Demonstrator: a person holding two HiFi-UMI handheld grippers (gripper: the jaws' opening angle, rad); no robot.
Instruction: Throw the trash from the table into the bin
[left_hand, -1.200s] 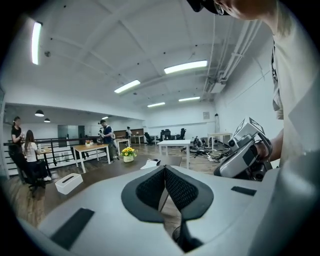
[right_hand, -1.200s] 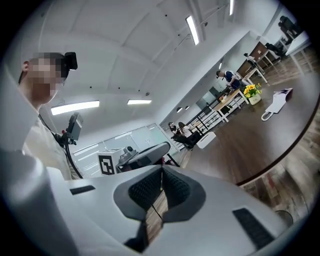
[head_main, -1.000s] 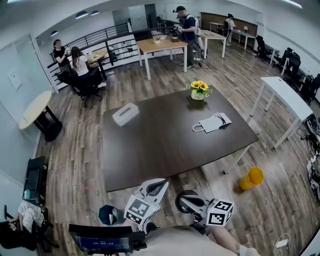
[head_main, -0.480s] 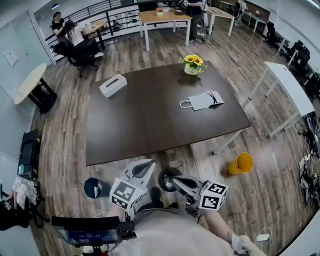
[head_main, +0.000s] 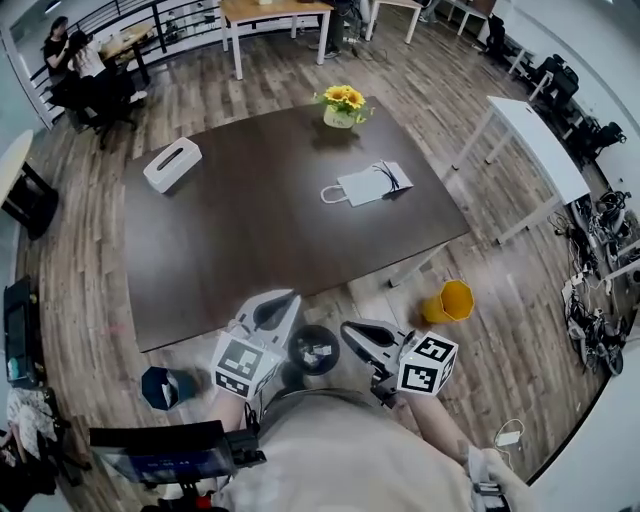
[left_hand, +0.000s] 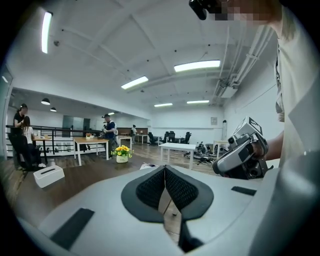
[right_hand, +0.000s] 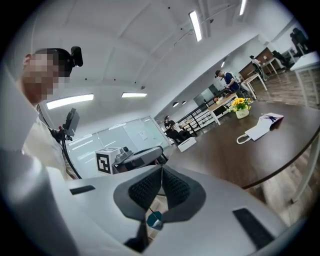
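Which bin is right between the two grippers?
The black bin, down on the floor. The yellow bin is off right, the teal bin off left.

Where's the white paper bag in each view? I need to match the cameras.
Head view: the white paper bag lies on the dark table, right of centre, below the yellow flowers.
Left gripper view: a small white sliver low at centre, just right of the flowers.
Right gripper view: far right, on the table, below the flowers.
Shared landmark: the flowers.
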